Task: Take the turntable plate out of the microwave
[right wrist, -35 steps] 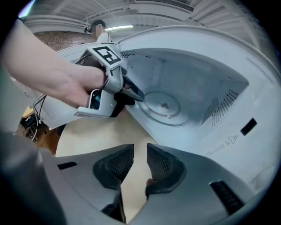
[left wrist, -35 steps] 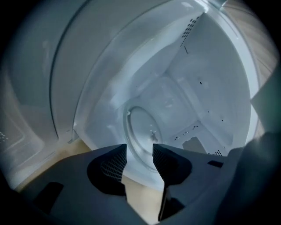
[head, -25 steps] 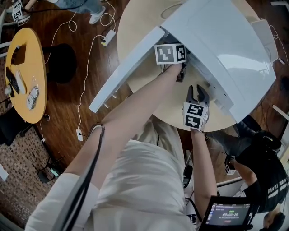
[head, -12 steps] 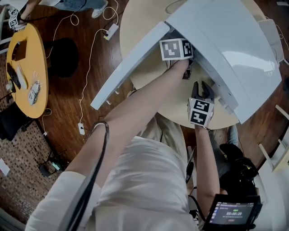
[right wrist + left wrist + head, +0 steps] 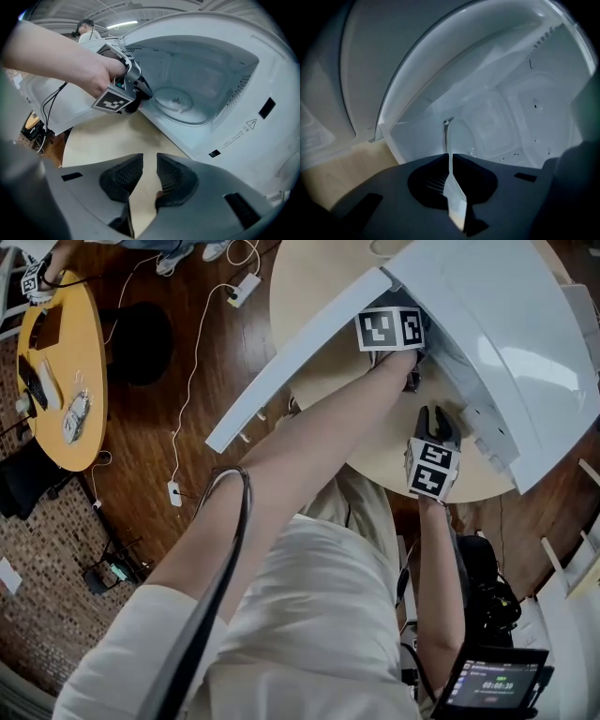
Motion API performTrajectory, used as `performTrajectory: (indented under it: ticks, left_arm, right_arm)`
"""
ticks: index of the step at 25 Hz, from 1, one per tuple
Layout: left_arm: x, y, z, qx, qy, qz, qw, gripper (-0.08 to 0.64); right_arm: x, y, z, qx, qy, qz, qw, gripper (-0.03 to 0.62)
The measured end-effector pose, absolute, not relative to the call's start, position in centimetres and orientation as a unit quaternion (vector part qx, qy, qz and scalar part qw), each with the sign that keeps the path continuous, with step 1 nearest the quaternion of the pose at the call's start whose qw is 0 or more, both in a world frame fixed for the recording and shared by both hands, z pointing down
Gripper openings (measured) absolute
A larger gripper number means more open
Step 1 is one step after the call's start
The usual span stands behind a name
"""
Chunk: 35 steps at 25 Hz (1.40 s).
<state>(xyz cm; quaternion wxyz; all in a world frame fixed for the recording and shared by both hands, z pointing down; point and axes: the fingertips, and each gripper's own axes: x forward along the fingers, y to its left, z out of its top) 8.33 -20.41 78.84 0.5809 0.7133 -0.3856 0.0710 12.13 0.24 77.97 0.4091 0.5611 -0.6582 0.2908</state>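
The white microwave [image 5: 506,334] stands on a round pale table [image 5: 319,277] with its door [image 5: 291,352] swung open. The clear glass turntable plate [image 5: 176,101] lies on the cavity floor. My left gripper [image 5: 140,96] reaches into the opening at the plate's near rim. Its jaws have just been closing, and in the left gripper view the plate's thin edge [image 5: 449,140] runs between them, so my left gripper [image 5: 450,157] is shut on it. My right gripper [image 5: 150,161] hovers over the table in front of the microwave, its jaws slightly apart with nothing between them; in the head view my right gripper [image 5: 436,416] sits just below the left one [image 5: 411,381].
The open door juts left over the table's edge. On the wooden floor lie white cables and a power strip [image 5: 246,285]. A yellow side table [image 5: 56,352] with small items stands at the far left. A screen [image 5: 492,685] shows at the bottom right.
The head view has shifted, so the microwave and both grippers sit further right and higher in the picture. Both grippers keep their places against the microwave.
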Motion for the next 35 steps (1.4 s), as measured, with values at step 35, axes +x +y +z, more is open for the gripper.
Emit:
performTrajectory:
  ticks: [35]
  left_arm:
    - [4.1,-14.6,78.9,0.653,-0.388,0.053,0.648,0.017]
  right_arm:
    - [16.1,-6.7,79.4,0.627,-0.443,0.609,-0.196,0.158]
